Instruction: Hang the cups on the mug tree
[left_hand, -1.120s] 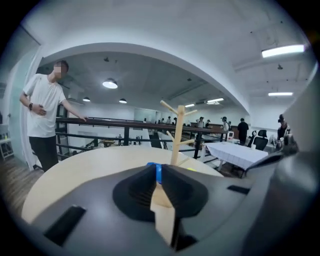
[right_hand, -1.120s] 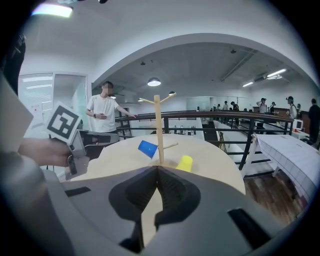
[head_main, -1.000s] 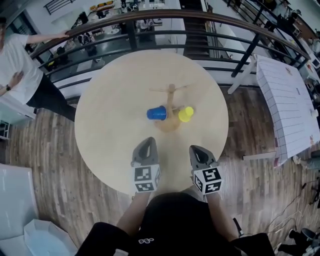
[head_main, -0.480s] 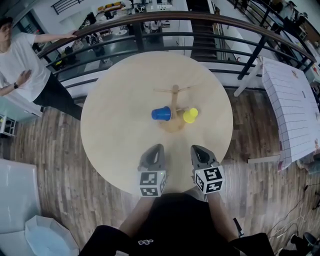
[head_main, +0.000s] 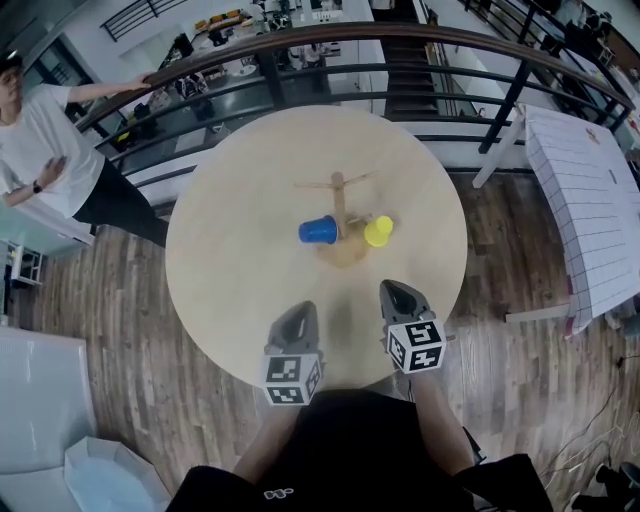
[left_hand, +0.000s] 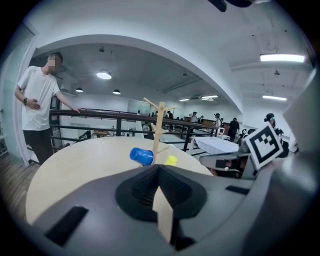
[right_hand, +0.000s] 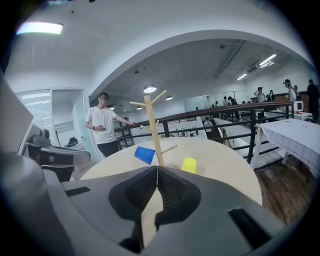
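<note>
Left tool (head_main: 303, 309) drawn back, jaws closed, empty

Two cups (head_main: 318, 230) (head_main: 378, 231), one mug tree (head_main: 339, 200)

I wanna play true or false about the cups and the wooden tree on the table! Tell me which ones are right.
1. The pale wooden table is square. False: it is round.
2. In the head view, the blue plastic cup is left of the wooden mug tree and the yellow plastic cup is right of it. True.
3. The left gripper holds the blue cup. False: its jaws are shut on nothing.
4. The right gripper is shut and empty. True.
5. A person stands by the black railing. True.
</note>
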